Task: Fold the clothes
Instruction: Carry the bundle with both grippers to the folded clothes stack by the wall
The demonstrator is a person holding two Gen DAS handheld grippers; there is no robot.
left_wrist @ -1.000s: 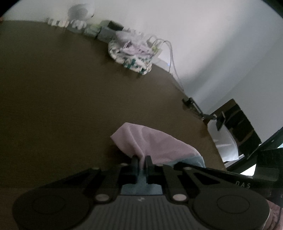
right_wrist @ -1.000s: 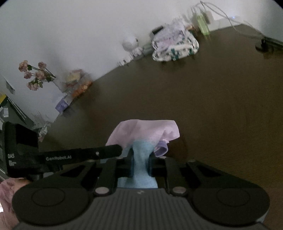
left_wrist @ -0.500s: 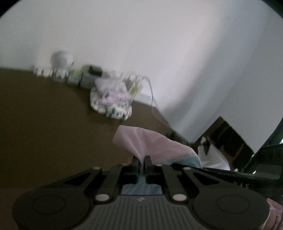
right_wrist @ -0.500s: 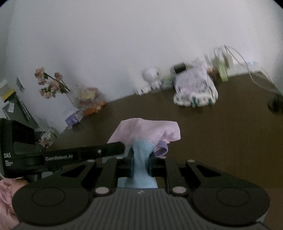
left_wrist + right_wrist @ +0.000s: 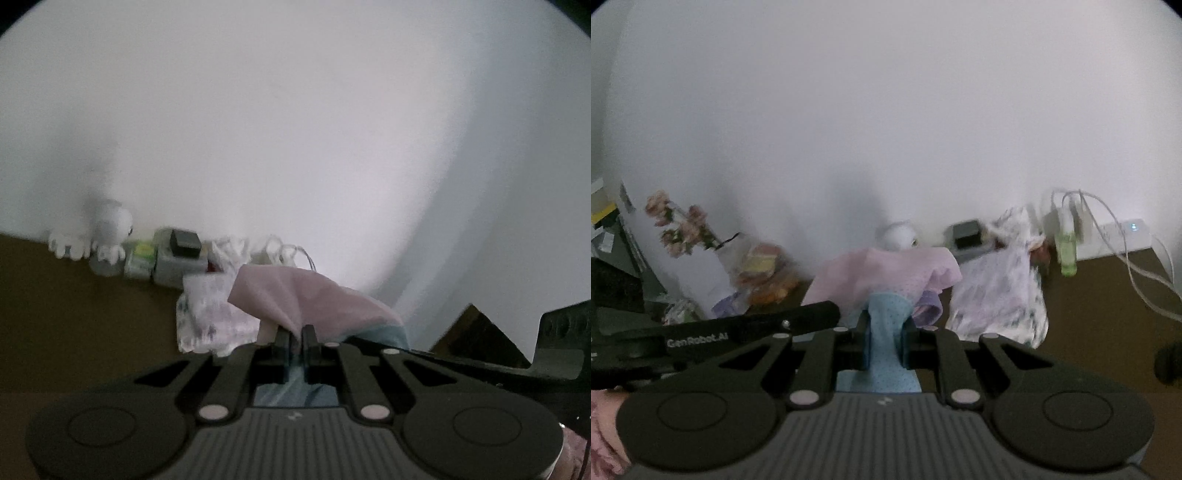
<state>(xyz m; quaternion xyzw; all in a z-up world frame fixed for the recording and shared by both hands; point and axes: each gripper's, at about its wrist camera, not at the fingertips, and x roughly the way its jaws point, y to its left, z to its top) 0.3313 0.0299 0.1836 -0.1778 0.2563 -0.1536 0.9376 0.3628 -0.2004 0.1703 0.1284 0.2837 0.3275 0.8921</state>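
A small garment of pink and light blue dotted cloth with a purple trim is held up in the air by both grippers. My left gripper is shut on the pink cloth, and a blue part hangs to its right. My right gripper is shut on the garment's blue strip, with the pink part draped over the fingertips. The left gripper's black body shows at the left of the right wrist view. The lower part of the garment is hidden below the grippers.
A dark brown table lies below. Along the white wall stand a white figurine, grey boxes, a floral patterned bag, a green bottle, cables, pink flowers and packed snacks.
Both grippers have risen and tilted up with the garment, so the table has dropped low in view and the wall fills most of each frame. Both grips are unchanged.
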